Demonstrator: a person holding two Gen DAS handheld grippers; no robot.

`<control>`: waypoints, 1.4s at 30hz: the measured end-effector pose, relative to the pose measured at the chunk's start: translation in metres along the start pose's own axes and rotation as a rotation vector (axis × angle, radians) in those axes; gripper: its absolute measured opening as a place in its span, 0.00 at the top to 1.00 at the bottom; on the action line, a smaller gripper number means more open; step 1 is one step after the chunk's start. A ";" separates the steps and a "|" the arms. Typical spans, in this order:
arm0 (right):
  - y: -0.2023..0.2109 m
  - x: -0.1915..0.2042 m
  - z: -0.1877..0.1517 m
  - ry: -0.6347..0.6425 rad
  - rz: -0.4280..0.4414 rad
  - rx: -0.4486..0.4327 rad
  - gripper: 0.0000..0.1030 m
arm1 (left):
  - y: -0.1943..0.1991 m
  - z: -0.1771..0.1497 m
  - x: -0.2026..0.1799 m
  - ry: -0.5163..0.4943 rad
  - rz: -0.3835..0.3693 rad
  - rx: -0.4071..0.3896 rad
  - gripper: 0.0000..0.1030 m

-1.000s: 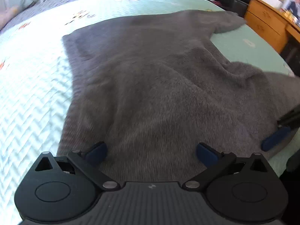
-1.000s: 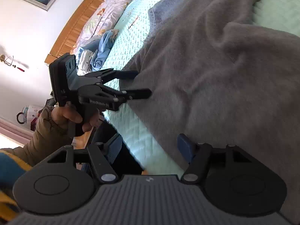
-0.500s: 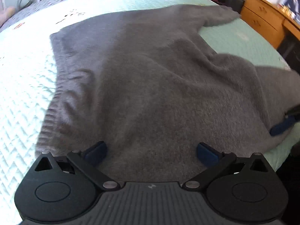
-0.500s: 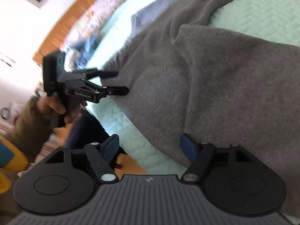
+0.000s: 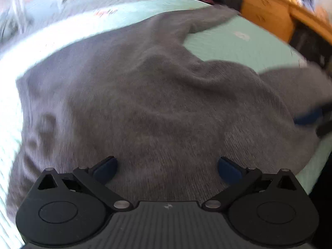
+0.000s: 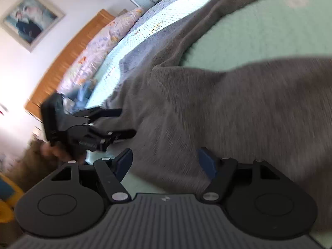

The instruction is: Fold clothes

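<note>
Hovering: both tools (image 5: 166, 167) (image 6: 165, 161) agape | sweater (image 5: 145, 103) hem below | quilt (image 5: 238, 41) bare beyond

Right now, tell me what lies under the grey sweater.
The sweater lies spread on a mint-green quilt, which shows around its edges. Whatever sits beneath its middle is covered and cannot be seen.

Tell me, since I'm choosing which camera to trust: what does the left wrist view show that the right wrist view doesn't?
Left wrist view only: a wooden dresser past the bed's far side. Right wrist view only: a framed picture, the headboard, pillows, and the whole left claw in a hand. Both: the grey sweater spread on the green quilt, and the right claw, open at the sweater's near edge.
</note>
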State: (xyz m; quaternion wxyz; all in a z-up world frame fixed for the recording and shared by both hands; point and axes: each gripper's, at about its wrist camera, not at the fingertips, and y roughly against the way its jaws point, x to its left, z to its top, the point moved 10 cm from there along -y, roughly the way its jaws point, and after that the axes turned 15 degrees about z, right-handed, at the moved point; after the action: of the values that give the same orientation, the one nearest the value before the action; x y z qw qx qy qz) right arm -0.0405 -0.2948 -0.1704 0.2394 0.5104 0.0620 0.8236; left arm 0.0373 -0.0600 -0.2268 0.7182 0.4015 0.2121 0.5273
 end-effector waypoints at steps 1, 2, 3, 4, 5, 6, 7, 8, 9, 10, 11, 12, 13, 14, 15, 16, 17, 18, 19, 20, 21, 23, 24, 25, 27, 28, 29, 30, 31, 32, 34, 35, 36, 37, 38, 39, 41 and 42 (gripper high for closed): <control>0.001 0.006 0.002 -0.022 0.027 -0.031 0.29 | 0.004 0.000 0.002 0.023 -0.010 0.002 0.01; -0.001 0.016 0.006 -0.043 0.058 -0.087 0.29 | 0.006 -0.001 0.003 0.035 -0.003 0.003 0.01; 0.002 0.018 0.014 -0.060 0.091 -0.168 0.29 | 0.008 0.000 0.002 0.048 0.011 0.002 0.01; 0.009 0.018 0.020 -0.081 0.123 -0.246 0.27 | 0.010 -0.001 0.001 0.061 0.023 0.000 0.01; 0.025 0.014 0.025 -0.108 0.155 -0.318 0.26 | 0.012 -0.001 0.003 0.073 0.021 -0.005 0.01; 0.040 0.007 0.028 -0.133 0.164 -0.379 0.23 | 0.014 -0.002 0.005 0.085 0.018 -0.010 0.01; 0.053 -0.008 0.025 -0.155 0.108 -0.407 0.21 | 0.015 -0.003 0.008 0.093 0.019 -0.014 0.01; 0.064 -0.030 0.018 -0.182 0.009 -0.412 0.22 | 0.009 -0.003 0.012 0.083 0.038 -0.013 0.01; 0.075 -0.054 0.008 -0.222 -0.077 -0.413 0.63 | 0.005 -0.004 0.016 0.075 0.056 -0.013 0.00; 0.086 -0.073 -0.002 -0.269 -0.131 -0.429 1.00 | 0.005 -0.004 0.016 0.079 0.065 -0.013 0.00; 0.097 -0.081 -0.009 -0.329 -0.125 -0.473 1.00 | 0.006 -0.004 0.015 0.084 0.073 -0.013 0.01; 0.107 -0.090 -0.017 -0.390 -0.118 -0.517 1.00 | 0.007 -0.004 0.015 0.089 0.081 -0.012 0.01; 0.115 -0.094 -0.023 -0.421 -0.128 -0.545 1.00 | 0.011 -0.004 0.016 0.098 0.092 -0.006 0.01; 0.115 -0.089 -0.024 -0.397 -0.164 -0.543 1.00 | 0.015 -0.005 0.017 0.109 0.104 -0.001 0.01; 0.114 -0.082 -0.023 -0.372 -0.189 -0.534 0.94 | 0.020 -0.008 0.017 0.129 0.115 0.003 0.01; 0.112 -0.074 -0.019 -0.339 -0.202 -0.522 0.84 | 0.023 -0.006 0.017 0.151 0.116 0.003 0.01; 0.111 -0.065 -0.014 -0.292 -0.216 -0.501 0.78 | 0.019 0.003 0.015 0.174 0.101 -0.004 0.01; 0.112 -0.055 -0.008 -0.231 -0.239 -0.470 0.65 | 0.022 0.009 0.008 0.191 0.068 -0.019 0.01; 0.102 -0.043 -0.002 -0.158 -0.263 -0.421 0.63 | 0.025 0.015 0.001 0.204 0.038 -0.034 0.01; 0.088 -0.032 0.002 -0.095 -0.276 -0.359 0.63 | 0.031 0.019 -0.008 0.197 0.016 -0.050 0.01; 0.067 -0.025 0.004 -0.052 -0.280 -0.293 0.62 | 0.037 0.023 -0.017 0.189 -0.003 -0.065 0.01; 0.026 -0.013 0.006 0.027 -0.291 -0.165 0.62 | 0.042 0.031 -0.035 0.165 -0.018 -0.083 0.01; 0.009 -0.013 0.005 0.049 -0.309 -0.115 0.62 | 0.045 0.031 -0.043 0.161 -0.038 -0.091 0.01; -0.008 -0.013 0.003 0.071 -0.328 -0.066 0.61 | 0.047 0.031 -0.051 0.156 -0.058 -0.098 0.01; -0.020 -0.012 -0.008 0.103 -0.363 0.007 0.61 | 0.043 0.023 -0.069 0.109 -0.065 -0.071 0.01; -0.020 -0.011 -0.016 0.116 -0.381 0.037 0.61 | 0.037 0.015 -0.077 0.072 -0.054 -0.043 0.01; -0.021 -0.010 -0.023 0.130 -0.399 0.067 0.61 | 0.032 0.007 -0.079 0.046 -0.026 -0.020 0.01; -0.022 -0.009 -0.029 0.140 -0.414 0.093 0.61 | 0.027 -0.001 -0.082 0.023 -0.002 -0.003 0.01; -0.024 -0.009 -0.032 0.143 -0.425 0.110 0.61 | 0.030 -0.003 -0.082 0.021 0.003 -0.023 0.01; -0.018 -0.010 -0.035 0.137 -0.428 0.114 0.62 | 0.032 -0.005 -0.081 0.019 0.008 -0.041 0.01; 0.020 -0.023 -0.042 0.090 -0.400 0.067 0.65 | 0.037 -0.005 -0.078 0.036 0.015 -0.047 0.01; 0.028 -0.023 -0.047 0.071 -0.378 0.037 0.64 | 0.041 -0.004 -0.076 0.049 0.016 -0.052 0.01; 0.032 -0.020 -0.047 0.066 -0.356 0.003 0.63 | 0.045 -0.002 -0.076 0.058 0.008 -0.064 0.01; 0.037 -0.016 -0.044 0.063 -0.333 -0.036 0.58 | 0.050 0.003 -0.076 0.064 0.002 -0.082 0.01; 0.044 -0.010 -0.035 0.067 -0.310 -0.088 0.54 | 0.053 0.009 -0.078 0.062 -0.001 -0.101 0.01; 0.047 -0.008 -0.029 0.065 -0.294 -0.145 0.48 | 0.056 0.017 -0.082 0.049 -0.003 -0.118 0.01; 0.053 -0.007 -0.015 0.070 -0.284 -0.252 0.46 | 0.056 0.034 -0.098 0.003 -0.007 -0.150 0.01; 0.055 -0.008 -0.007 0.073 -0.295 -0.290 0.46 | 0.052 0.043 -0.110 -0.019 -0.017 -0.159 0.01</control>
State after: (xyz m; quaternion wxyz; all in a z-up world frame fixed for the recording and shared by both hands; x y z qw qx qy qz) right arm -0.0618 -0.3459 -0.1616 0.4260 0.4256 0.0256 0.7980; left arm -0.0007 -0.1708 -0.1727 0.7543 0.3464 0.1662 0.5324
